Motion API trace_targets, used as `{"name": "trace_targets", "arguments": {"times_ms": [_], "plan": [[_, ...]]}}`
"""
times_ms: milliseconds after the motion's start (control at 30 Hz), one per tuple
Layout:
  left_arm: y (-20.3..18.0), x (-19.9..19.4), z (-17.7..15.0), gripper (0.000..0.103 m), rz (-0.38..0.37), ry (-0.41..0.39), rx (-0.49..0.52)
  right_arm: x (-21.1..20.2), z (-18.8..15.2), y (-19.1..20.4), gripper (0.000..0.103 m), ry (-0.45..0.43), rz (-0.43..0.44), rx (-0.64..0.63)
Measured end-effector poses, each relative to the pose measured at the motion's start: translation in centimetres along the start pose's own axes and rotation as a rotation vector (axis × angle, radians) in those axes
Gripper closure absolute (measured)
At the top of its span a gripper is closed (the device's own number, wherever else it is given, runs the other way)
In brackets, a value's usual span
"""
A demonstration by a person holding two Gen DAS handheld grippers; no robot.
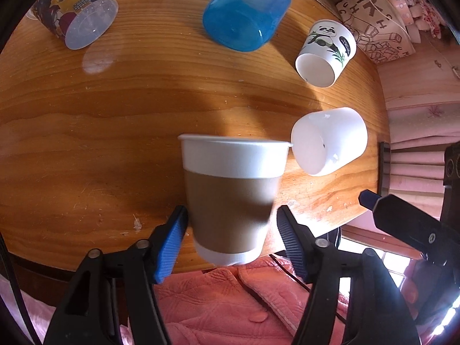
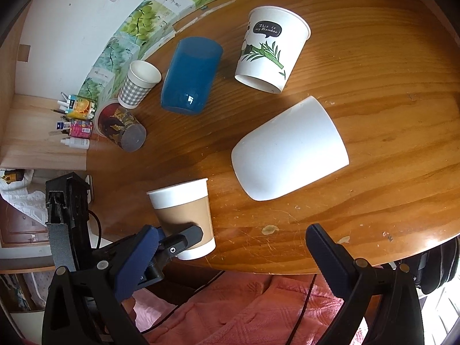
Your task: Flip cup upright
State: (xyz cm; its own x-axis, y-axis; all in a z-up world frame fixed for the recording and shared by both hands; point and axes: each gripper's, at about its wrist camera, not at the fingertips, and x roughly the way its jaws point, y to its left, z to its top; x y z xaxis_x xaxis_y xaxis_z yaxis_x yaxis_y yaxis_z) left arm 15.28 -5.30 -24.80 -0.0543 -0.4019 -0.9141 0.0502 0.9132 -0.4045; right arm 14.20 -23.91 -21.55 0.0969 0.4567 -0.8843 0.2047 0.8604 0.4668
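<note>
Left wrist view: sleeved paper cup (image 1: pixel 233 198) stands mouth-up between the left tongs (image 1: pixel 230 241), at the near edge of the tabletop (image 1: pixel 86 149).

Left tongs: spread to either side of the sleeved paper cup. The left pad looks to be at the brown sleeve or just off it, while a clear gap shows at the right pad, so the cup appears released or about to be, not squeezed.

Cup's position: base low near the tabletop rim; whether it rests fully on the wood cannot be told, as the base is blurred and overlaps the edge.

Right wrist view: right tongs (image 2: pixel 230 258) wide apart and empty, hovering beyond the sleeved paper cup's side, likely kept clear so the left can work alone.

Landmark neighbours: plain white cup (image 1: pixel 327 141) lies on its side just beside the sleeved cup's rim; panda cup (image 1: pixel 326 53) lies tipped farther off; blue tumbler (image 1: pixel 247 11) and printed clear cup (image 1: pixel 74 11) lie on their sides well beyond it; checked cup (image 2: pixel 139 83) stands upright at the far side.

Judgement: this cup seems done. Several others await turning, and the closeness of the plain white cup leaves little room for a careless withdrawal.

Below the edge: pink quilt (image 1: pixel 218 302).
</note>
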Motion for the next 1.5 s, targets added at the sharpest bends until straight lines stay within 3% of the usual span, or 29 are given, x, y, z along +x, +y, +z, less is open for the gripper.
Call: {"name": "trace_targets", "arguments": {"times_ms": [133,367,733,1033,1233,1500], "plan": [[0.5,0.0,0.0,0.032,-0.011,0.014,-0.004,0.1,0.1,0.3,0.0,-0.005,-0.006,-0.001],[1.0,-1.3,-0.4,0.022,-0.047,-0.013,0.036,0.5,0.0,0.9,0.0,-0.006,-0.018,0.003],[2.7,-4.1,-1.2,0.021,-0.034,-0.091,0.133,1.6,-0.7,3.3,0.0,-0.053,-0.007,-0.002],[6.0,-6.7,-1.5,0.021,-0.007,-0.213,0.181,2.4,-1.2,6.0,0.0,-0.174,-0.036,-0.026],[7.7,-8.3,-1.2,0.021,-0.012,-0.305,0.202,2.8,-2.4,8.1,0.0,-0.308,-0.124,-0.104],[8.7,-9.6,-1.6,0.021,0.002,-0.417,0.256,3.7,-4.1,9.0,0.0,-0.473,-0.144,-0.14]]}}
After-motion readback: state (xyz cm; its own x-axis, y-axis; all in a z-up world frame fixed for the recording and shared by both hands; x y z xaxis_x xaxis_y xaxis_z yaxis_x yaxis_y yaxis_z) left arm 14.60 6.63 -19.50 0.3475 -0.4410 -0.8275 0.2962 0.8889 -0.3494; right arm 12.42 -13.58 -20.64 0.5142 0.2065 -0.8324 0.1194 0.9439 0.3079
